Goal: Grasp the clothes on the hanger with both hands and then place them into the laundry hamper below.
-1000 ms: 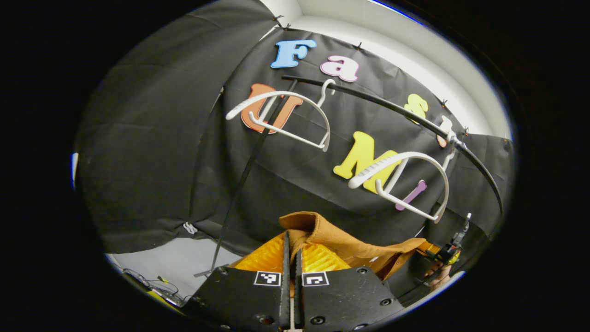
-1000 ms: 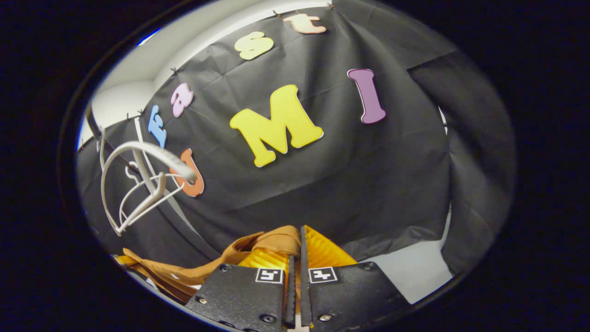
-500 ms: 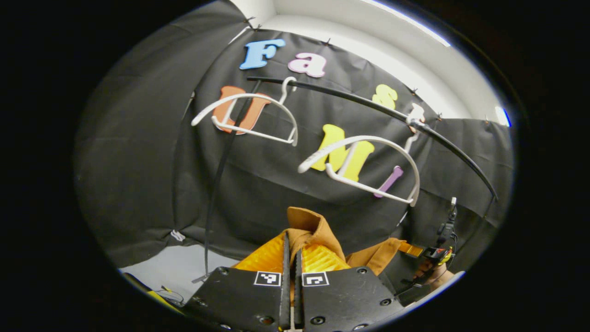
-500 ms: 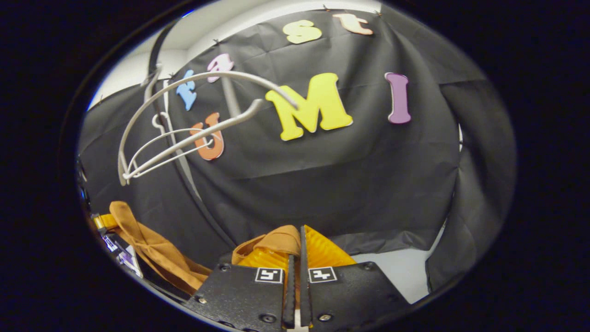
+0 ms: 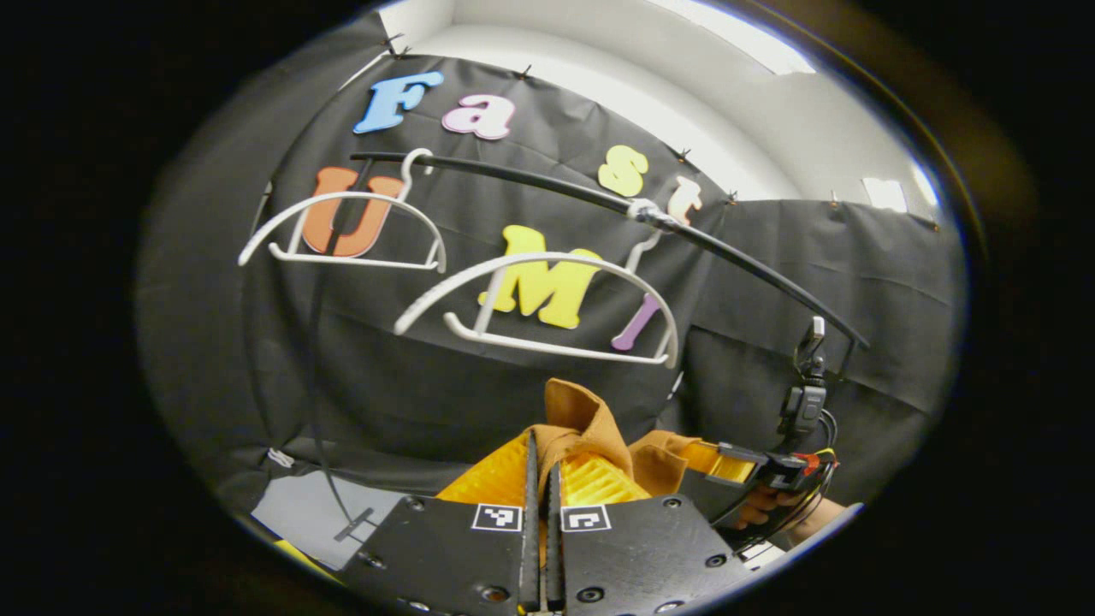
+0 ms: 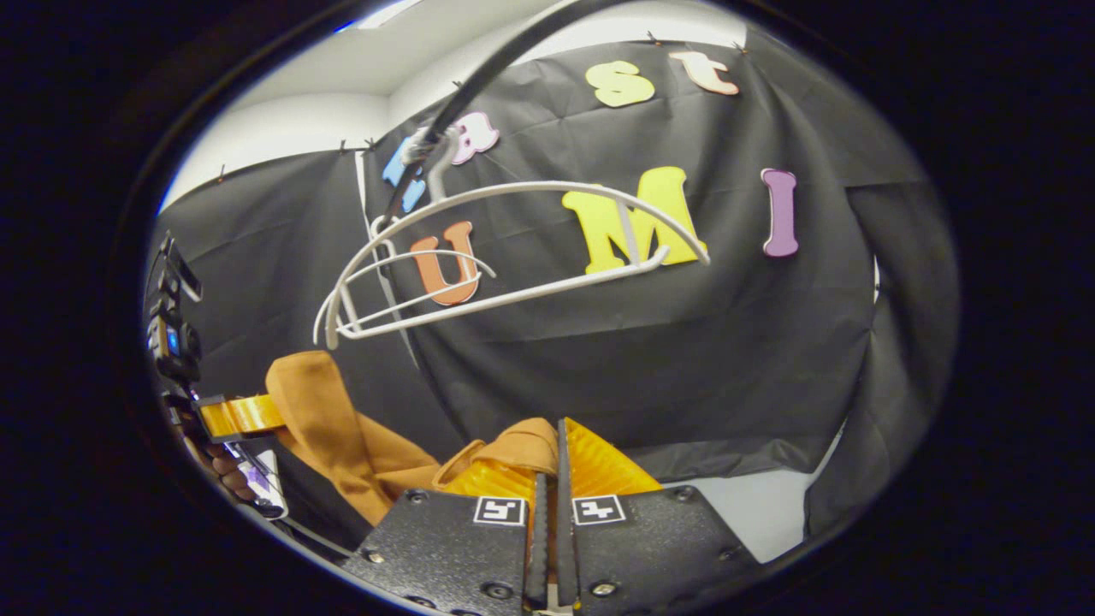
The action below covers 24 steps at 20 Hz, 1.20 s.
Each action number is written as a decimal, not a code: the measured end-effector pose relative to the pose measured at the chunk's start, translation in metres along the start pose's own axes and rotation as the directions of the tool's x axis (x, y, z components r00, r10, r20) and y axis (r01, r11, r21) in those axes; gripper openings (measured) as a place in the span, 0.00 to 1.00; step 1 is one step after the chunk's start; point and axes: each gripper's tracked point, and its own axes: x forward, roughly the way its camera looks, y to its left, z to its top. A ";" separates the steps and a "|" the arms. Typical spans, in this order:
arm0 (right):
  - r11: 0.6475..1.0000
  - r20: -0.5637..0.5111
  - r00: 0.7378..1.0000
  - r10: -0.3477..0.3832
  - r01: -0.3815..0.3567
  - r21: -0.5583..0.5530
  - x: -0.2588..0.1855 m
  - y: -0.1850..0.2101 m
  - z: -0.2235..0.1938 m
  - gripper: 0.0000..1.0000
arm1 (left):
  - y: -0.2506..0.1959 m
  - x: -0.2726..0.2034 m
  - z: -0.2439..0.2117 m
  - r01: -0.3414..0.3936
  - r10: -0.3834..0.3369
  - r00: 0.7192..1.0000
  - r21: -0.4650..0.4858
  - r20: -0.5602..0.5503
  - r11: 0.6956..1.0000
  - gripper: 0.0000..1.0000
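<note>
Where cloth bunches at the fingers: hidden grip point, fold covering the tips.
Hamper: nowhere to be made out.
Left gripper (image 5: 541,466): closed tight on the garment (image 5: 590,423).
Right gripper (image 6: 552,466): likewise clamped on the garment (image 6: 342,428).
Garment: brown, soft, creased, slung between both grippers, below the hangers.
Hangers (image 5: 547,299): white, curved, bare, hooked on a black rail (image 5: 547,184).
Hand (image 5: 757,512): partly cut off at the edge.
</note>
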 end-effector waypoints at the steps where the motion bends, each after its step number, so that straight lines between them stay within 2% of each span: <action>1: 1.000 0.001 1.000 -0.001 0.001 -0.004 -0.003 0.010 -0.002 0.07 | -0.006 0.002 -0.001 0.025 -0.025 1.000 0.005 -0.012 1.000 0.03; 5: 1.000 0.009 1.000 -0.008 0.008 -0.005 -0.017 0.043 -0.005 0.07 | -0.023 0.007 -0.005 0.050 -0.047 0.997 0.059 -0.055 0.997 0.03; 6: 1.000 0.012 1.000 -0.012 0.013 -0.009 -0.021 0.048 -0.004 0.07 | -0.030 0.008 -0.003 0.062 -0.058 0.997 0.074 -0.053 0.995 0.09; 8: 1.000 0.027 1.000 -0.014 0.014 -0.001 -0.028 0.057 0.001 0.07 | -0.040 0.008 0.003 0.081 -0.077 0.996 0.096 -0.047 0.992 0.09; 9: 1.000 0.037 0.999 -0.006 0.005 0.008 -0.032 0.061 0.005 0.07 | -0.045 0.004 0.006 0.083 -0.079 0.996 0.099 -0.044 0.992 0.03; 10: 1.000 0.048 0.999 0.001 -0.002 0.017 -0.037 0.064 0.010 0.07 | -0.048 0.002 0.011 0.083 -0.080 0.996 0.099 -0.035 0.992 0.03; 12: 0.999 0.074 0.997 0.027 -0.030 0.038 -0.044 0.070 0.017 0.07 | -0.052 -0.001 0.023 0.076 -0.075 0.997 0.095 -0.009 0.993 0.03; 13: 0.998 0.082 0.996 0.046 -0.050 0.046 -0.046 0.072 0.020 0.07 | -0.054 -0.001 0.027 0.072 -0.072 0.997 0.094 -0.001 0.993 0.09; 14: 0.997 0.082 0.995 0.055 -0.059 0.045 -0.046 0.072 0.020 0.07 | -0.052 -0.001 0.026 0.062 -0.063 0.998 0.095 0.003 0.994 0.03; 18: 0.998 0.001 0.999 0.038 -0.038 0.054 -0.029 0.052 -0.014 0.07 | -0.028 0.011 -0.010 -0.014 0.018 0.998 0.088 -0.052 0.996 0.03; 24: 0.990 -0.187 0.982 -0.009 0.034 0.134 0.005 0.019 -0.097 0.07 | 0.004 0.027 -0.097 -0.099 0.113 0.966 0.071 -0.232 0.993 0.03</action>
